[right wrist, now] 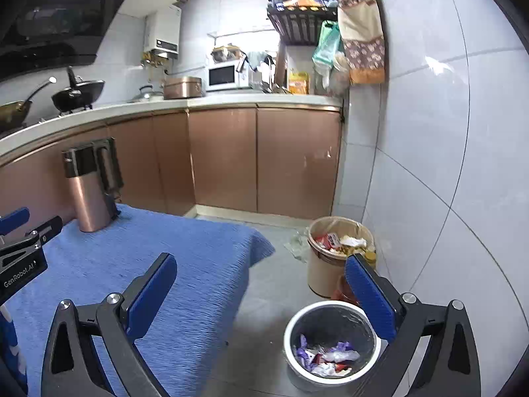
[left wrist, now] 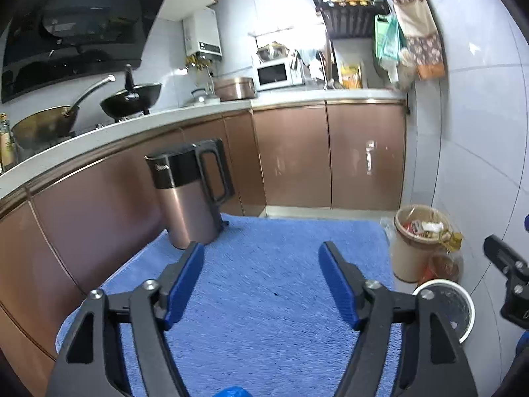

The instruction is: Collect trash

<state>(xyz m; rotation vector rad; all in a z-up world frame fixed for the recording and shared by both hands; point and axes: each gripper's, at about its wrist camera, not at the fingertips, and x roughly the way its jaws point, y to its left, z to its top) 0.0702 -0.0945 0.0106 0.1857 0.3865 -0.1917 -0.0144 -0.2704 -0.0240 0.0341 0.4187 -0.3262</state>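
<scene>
My left gripper (left wrist: 261, 258) is open and empty above the blue cloth (left wrist: 264, 297) on the table. My right gripper (right wrist: 261, 264) is open and empty, over the table's right edge and the floor. A small white-rimmed trash bin (right wrist: 330, 340) with a dark liner stands on the floor under its right finger and holds crumpled wrappers (right wrist: 325, 359). The bin also shows in the left wrist view (left wrist: 453, 307). A blue object (left wrist: 231, 391) peeks in at the bottom edge of the left view.
A copper kettle (left wrist: 190, 198) stands on the cloth's far left. A full beige bin (right wrist: 334, 254) stands by the tiled wall. Copper cabinets (right wrist: 224, 158) and a counter with woks and a microwave lie behind. The other gripper (left wrist: 509, 278) shows at the right.
</scene>
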